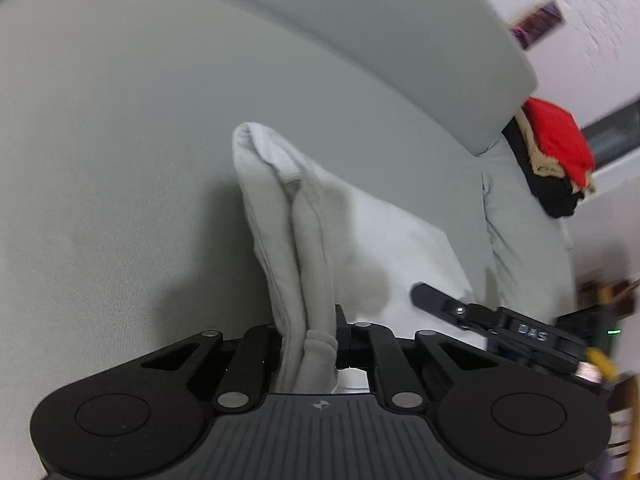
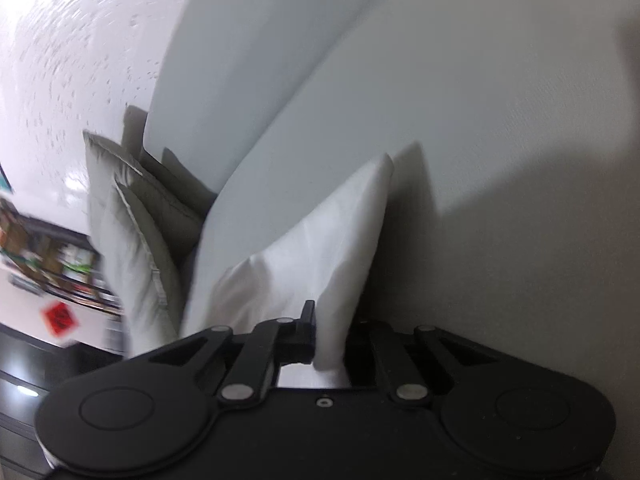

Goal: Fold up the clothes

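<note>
We see a grey sofa (image 1: 120,140) filling both views, w/ a backrest cushion (image 1: 400,40) behind. On its seat lies the white garment (image 1: 380,240), partly lifted. At the far end sits a pile of red and black clothes (image 1: 556,152); grey pillows (image 2: 132,240) show in the right view. Left claw (image 1: 316,344) is clamped on a bunched edge of the garment; right claw (image 2: 332,344) pinches another edge of the cloth, which rises to a point ahead.
</note>
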